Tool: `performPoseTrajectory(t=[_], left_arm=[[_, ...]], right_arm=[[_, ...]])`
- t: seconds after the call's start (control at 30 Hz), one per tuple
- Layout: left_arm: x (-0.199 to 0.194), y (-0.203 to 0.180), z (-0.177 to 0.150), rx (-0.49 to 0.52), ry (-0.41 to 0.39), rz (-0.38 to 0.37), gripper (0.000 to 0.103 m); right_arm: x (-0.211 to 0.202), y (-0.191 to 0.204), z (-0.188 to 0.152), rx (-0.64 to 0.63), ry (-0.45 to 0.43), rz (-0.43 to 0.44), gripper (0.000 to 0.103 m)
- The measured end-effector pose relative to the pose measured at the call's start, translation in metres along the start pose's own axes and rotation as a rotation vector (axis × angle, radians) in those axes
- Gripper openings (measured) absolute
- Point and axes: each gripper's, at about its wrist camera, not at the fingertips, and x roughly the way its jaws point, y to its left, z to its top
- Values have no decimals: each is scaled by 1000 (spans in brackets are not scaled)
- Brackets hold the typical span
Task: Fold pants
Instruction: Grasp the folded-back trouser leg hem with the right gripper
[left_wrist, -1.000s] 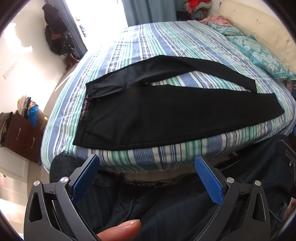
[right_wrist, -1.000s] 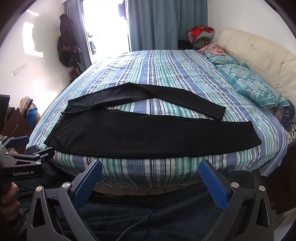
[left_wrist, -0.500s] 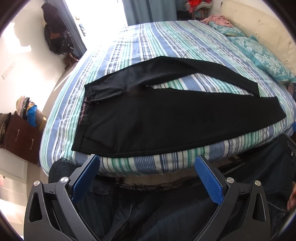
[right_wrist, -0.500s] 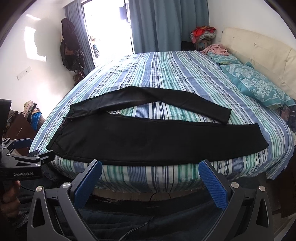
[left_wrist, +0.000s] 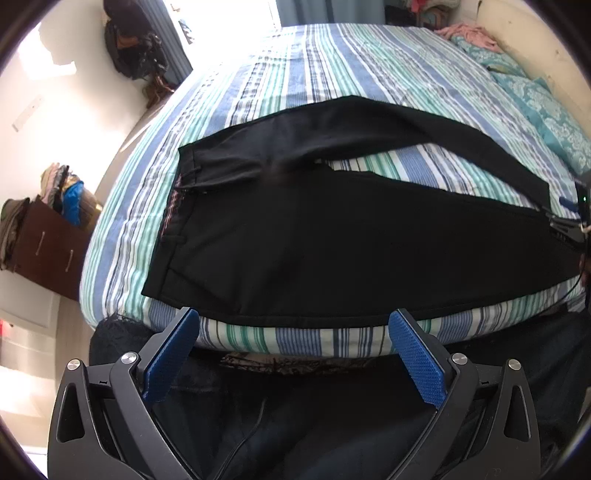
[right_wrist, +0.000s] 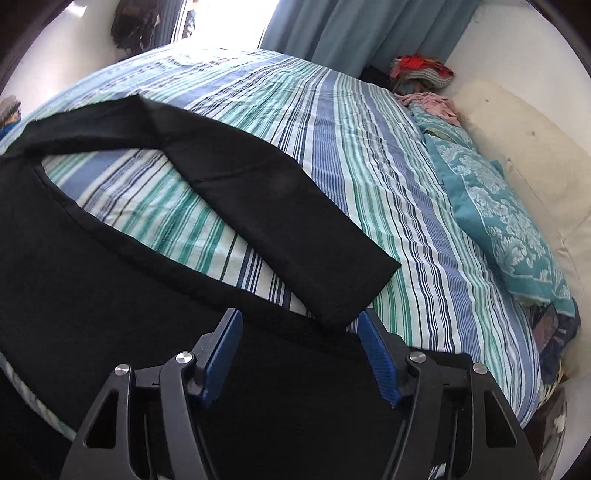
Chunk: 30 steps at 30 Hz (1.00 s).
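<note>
Black pants (left_wrist: 332, 236) lie flat on the striped bed (left_wrist: 295, 74), waistband to the left, legs spread to the right. My left gripper (left_wrist: 291, 354) is open and empty, just off the bed's near edge below the seat of the pants. My right gripper (right_wrist: 299, 350) is open and empty, low over the near leg (right_wrist: 110, 295), with the hem of the far leg (right_wrist: 332, 280) just ahead of its fingertips. The right gripper also shows at the right edge of the left wrist view (left_wrist: 572, 225).
Teal patterned pillows (right_wrist: 509, 214) and a cream headboard (right_wrist: 535, 140) are at the bed's right end. A clothes pile (right_wrist: 421, 70) sits at the far corner. A dark dresser (left_wrist: 44, 243) stands left of the bed. Dark cloth (left_wrist: 332, 424) lies below the bed's edge.
My right gripper has moved forward and right, down over the pants near the leg hems. My left gripper has moved closer to the bed's edge. Both stay open.
</note>
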Motion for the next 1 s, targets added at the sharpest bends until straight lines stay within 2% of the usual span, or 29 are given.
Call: performPoseTrajectory(t=[0.2, 0.23, 0.27, 0.3, 0.33, 0.43, 0.5, 0.57, 0.6, 0.63, 0.67, 0.7, 0.8, 1.0], left_arm=[[23, -18, 18, 35, 42, 27, 102], [27, -21, 22, 40, 46, 26, 102], [30, -24, 27, 45, 47, 25, 102], [33, -26, 32, 49, 47, 24, 102], [36, -29, 37, 51, 46, 22, 102], [40, -33, 57, 46, 27, 16, 102], [40, -35, 78, 29, 0, 6, 102], [39, -39, 101, 6, -32, -2, 102], [38, -41, 111, -4, -45, -4, 102], [36, -42, 121, -15, -60, -9, 102], [35, -43, 129, -25, -75, -13, 102], [35, -43, 133, -31, -88, -15, 102], [47, -41, 137, -36, -94, -8, 102], [104, -35, 120, -67, 37, 13, 102]], right_arm=[[65, -5, 5, -62, 41, -82, 65], [71, -8, 3, -64, 42, -75, 57], [73, -12, 4, -61, 33, -60, 45], [74, -15, 6, -69, 41, -56, 13], [75, -18, 12, -83, 51, -40, 6], [65, -43, 53, -104, 39, -4, 6], [60, -74, 108, -99, 5, -29, 6], [67, -120, 176, -43, -39, -83, 6], [78, -144, 209, 12, -24, -105, 23], [92, -168, 236, 93, 17, -112, 51], [102, -191, 256, 183, 43, -132, 56], [106, -205, 266, 250, 25, -135, 56], [120, -222, 261, 395, -7, -85, 56], [205, -221, 186, 764, 79, 250, 55]])
